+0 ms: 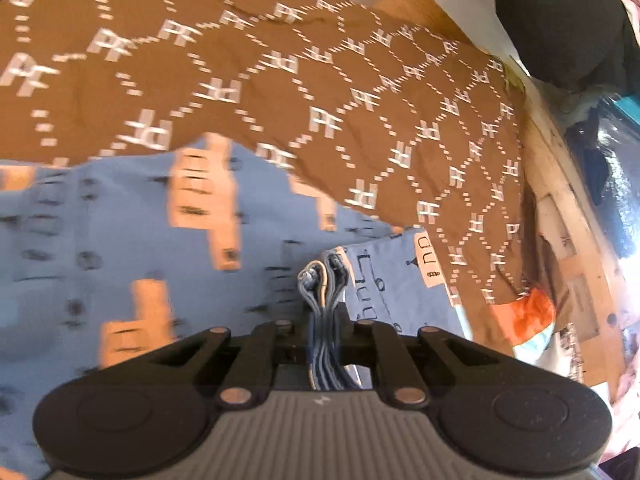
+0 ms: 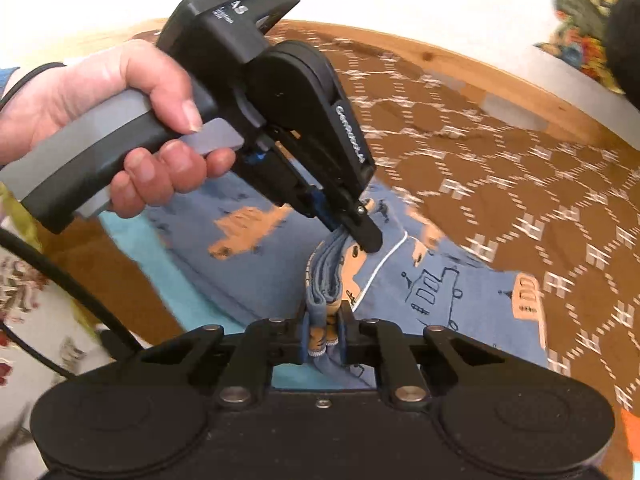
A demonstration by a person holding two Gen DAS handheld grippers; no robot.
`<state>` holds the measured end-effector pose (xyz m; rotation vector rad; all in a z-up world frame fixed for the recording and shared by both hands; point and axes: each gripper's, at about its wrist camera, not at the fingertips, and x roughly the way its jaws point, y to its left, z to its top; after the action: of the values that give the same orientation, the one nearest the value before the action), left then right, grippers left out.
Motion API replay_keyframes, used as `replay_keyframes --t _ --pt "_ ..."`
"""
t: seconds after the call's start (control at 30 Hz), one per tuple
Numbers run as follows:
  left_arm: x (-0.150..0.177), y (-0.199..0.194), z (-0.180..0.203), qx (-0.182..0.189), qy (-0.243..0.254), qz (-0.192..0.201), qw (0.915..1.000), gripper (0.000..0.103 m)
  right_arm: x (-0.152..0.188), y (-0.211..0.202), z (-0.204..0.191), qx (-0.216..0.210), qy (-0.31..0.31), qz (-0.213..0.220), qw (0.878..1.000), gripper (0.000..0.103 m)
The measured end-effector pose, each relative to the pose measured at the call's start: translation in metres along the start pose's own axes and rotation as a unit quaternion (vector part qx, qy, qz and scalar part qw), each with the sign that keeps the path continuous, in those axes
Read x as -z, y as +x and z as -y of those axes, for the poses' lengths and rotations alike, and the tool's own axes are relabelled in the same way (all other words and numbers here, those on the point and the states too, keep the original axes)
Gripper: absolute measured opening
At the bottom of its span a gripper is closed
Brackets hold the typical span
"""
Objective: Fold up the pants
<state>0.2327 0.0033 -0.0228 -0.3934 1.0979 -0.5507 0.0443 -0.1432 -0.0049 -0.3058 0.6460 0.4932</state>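
- Brown patterned bedspread (image 1: 360, 92) covers the bed, and the blue printed pants (image 2: 448, 292) lie on it — partly flat, one bunched edge raised off the cloth.
- Left gripper (image 2: 366, 236), held in the person's hand (image 2: 120, 120), is clamped on that stack of layers; in its own view the folded edges stand pinched between the fingers (image 1: 320, 328).
- Right gripper (image 2: 322, 336) is clamped on the same bunched edge, just beside the left one.
- My read: the step in hand is carrying this edge over to make a fold.
- Doing it well likely means keeping both grips firm, moving the two hands together so the edge stays straight, and laying it down flat — letting go only once the layers line up.
- Wooden bed frame (image 1: 440, 12) borders the far side.
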Motion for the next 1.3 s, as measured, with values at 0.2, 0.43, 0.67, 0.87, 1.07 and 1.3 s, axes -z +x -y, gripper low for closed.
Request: replay_keyframes --t 0.2,0.43,0.67,0.87,1.07,1.3 --pt "0.006 -0.012 -0.026 -0.020 -0.011 0.010 0.9997 0.009 -0.011 0.019 -0.025 -0.026 -0.018 -0.015 0.999 0.014" --pt "0.012 -0.014 -0.024 -0.060 0.018 0.023 0.9977 0.036 -0.006 0.021 -0.023 -0.056 -0.007 -0.007 0.998 0.037" --pt "0.030 -0.028 0.005 -0.152 0.075 0.109 0.9795 0.071 0.006 -0.013 0.046 0.074 -0.017 0.029 0.997 0.054" --pt "0.033 0.005 0.021 -0.286 0.107 0.102 0.9467 0.080 0.004 0.036 0.119 0.123 0.014 0.015 0.992 0.054" --pt "0.037 -0.002 0.013 -0.267 0.100 0.113 0.9520 0.084 0.009 0.081 0.143 0.162 0.014 -0.014 0.987 0.079" --pt "0.057 -0.025 0.028 -0.235 0.105 0.110 0.9600 0.090 0.011 0.017 0.125 0.132 0.019 0.020 0.991 0.082"
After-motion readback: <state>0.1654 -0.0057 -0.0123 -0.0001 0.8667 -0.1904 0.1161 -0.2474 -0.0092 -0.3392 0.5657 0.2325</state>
